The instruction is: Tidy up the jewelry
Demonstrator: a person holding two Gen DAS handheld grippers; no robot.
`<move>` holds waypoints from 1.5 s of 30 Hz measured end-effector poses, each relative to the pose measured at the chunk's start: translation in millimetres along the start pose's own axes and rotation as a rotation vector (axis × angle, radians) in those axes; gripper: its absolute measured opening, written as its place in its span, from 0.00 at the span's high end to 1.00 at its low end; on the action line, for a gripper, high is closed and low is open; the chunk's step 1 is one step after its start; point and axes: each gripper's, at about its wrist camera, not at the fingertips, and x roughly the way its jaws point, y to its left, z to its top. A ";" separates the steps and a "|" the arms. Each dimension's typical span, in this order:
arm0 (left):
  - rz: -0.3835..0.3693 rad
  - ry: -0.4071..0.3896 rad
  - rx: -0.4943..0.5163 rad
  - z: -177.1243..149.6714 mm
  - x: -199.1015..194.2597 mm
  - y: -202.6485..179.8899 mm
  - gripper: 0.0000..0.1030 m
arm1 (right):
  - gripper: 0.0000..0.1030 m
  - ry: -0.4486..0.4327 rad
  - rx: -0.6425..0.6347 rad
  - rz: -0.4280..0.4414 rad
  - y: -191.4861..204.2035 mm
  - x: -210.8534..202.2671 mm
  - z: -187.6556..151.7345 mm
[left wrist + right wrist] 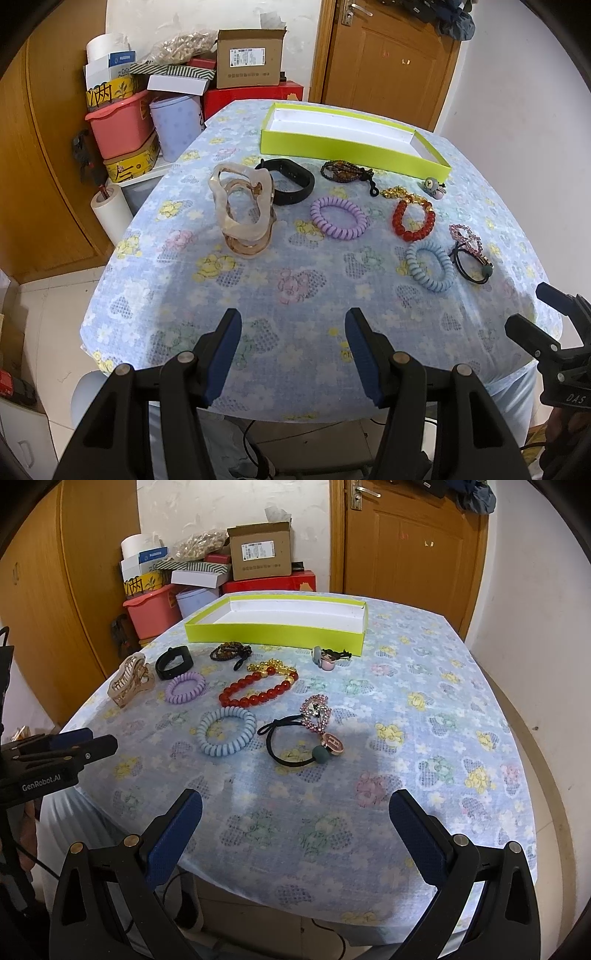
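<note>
Both claws hover over the near edge of the desk (424,672), which wears a blue floral cloth. The left claw (293,354) has its two blue-padded fingers spread apart with nothing between them, and the right claw (295,834) is likewise spread wide and empty.

The jewelry lies scattered across the far half of the desk. A lime-green tray (273,632) with a white floor sits at the back, nothing visible inside it. Just in front of it lie a dark beaded bracelet (228,651) and a small round charm (324,660). On the left stands a translucent beige hair claw clip (242,210), with a black wristband (291,181) just behind it and a purple spiral hair tie (339,218) beside that. A red bead bracelet (255,692) with gold beads lies near the middle — a light blue spiral hair tie (226,735) sits just in front of it. To the right of the blue tie lies a black elastic hair tie (295,742) carrying a pink rhinestone ornament (317,710) and a round pendant marked H.

Boxes and a pink bin (118,125) are stacked behind the desk, beside a wooden door (406,546).
</note>
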 end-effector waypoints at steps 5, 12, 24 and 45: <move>0.002 0.000 0.000 0.4 -0.4 0.4 0.41 | 0.02 -0.001 -0.004 -0.002 0.4 -0.1 0.9; 0.005 -0.003 -0.007 6.3 1.4 3.7 0.41 | 0.02 -0.003 -0.010 -0.005 1.3 3.4 4.4; 0.051 -0.017 -0.030 25.3 14.8 22.6 0.41 | 0.11 0.008 -0.006 -0.003 -4.7 19.7 17.4; 0.069 -0.020 -0.028 69.9 67.2 34.9 0.45 | 0.54 0.067 0.027 0.038 -25.4 78.0 54.8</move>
